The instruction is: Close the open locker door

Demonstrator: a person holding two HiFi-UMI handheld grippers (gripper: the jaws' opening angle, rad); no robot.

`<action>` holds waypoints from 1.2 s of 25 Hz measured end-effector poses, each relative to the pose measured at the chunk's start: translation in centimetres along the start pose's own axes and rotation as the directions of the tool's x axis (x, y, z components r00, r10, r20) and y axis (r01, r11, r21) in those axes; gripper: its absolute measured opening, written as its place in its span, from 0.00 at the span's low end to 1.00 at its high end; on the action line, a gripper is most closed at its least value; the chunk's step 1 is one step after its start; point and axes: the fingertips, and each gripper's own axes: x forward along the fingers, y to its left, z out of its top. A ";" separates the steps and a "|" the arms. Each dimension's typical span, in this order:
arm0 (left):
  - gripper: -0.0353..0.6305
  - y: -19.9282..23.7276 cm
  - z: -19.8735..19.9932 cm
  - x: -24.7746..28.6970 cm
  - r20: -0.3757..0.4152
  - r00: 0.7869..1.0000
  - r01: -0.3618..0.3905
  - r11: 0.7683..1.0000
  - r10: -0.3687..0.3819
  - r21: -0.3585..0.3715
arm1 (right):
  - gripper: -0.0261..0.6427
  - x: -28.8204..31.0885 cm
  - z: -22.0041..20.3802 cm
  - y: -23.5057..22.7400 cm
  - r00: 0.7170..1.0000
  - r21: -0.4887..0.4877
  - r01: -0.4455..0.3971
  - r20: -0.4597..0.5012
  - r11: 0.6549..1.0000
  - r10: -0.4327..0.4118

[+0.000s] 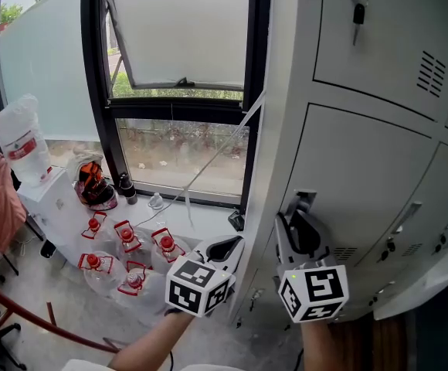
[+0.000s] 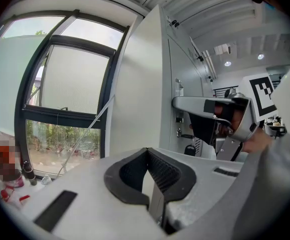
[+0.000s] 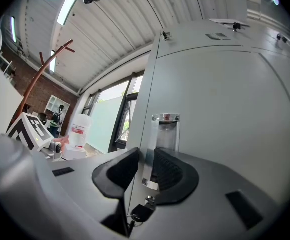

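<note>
Between the jaws of the right gripper (image 3: 146,156), clamping the upright chrome handle (image 3: 166,131) at the left edge of the locker door (image 3: 225,109), pressing on it from both sides. Looking at a plain, pale grey panel, flat and smooth, spreading up and to the right of the jaws. Seeing a dark-headed key (image 3: 141,213) just below the pads, hanging in the lock. Off to the left of that gripper, holding the left gripper (image 2: 146,151) closed on nothing, pads touching at the tips, pointing toward a window (image 2: 60,89).
</note>
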 end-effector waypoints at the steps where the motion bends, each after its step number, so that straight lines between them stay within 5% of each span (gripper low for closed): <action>1: 0.06 0.0 0.0 0.0 0.001 1.000 0.000 1.000 0.000 -0.001 | 0.17 0.0 0.0 0.0 1.000 -0.004 0.002 -0.001 1.000 -0.002; 12: 0.06 0.1 0.1 -0.7 0.007 0.999 -0.031 0.999 0.031 -0.010 | 0.17 -0.4 -0.4 -0.4 0.999 -0.033 0.018 -0.026 0.999 -0.018; 30: 0.06 -4.4 0.9 -1.6 0.019 0.998 -0.065 0.998 0.065 -0.012 | 0.19 -4.7 -1.3 -1.1 0.994 0.058 -0.094 -0.045 0.994 0.097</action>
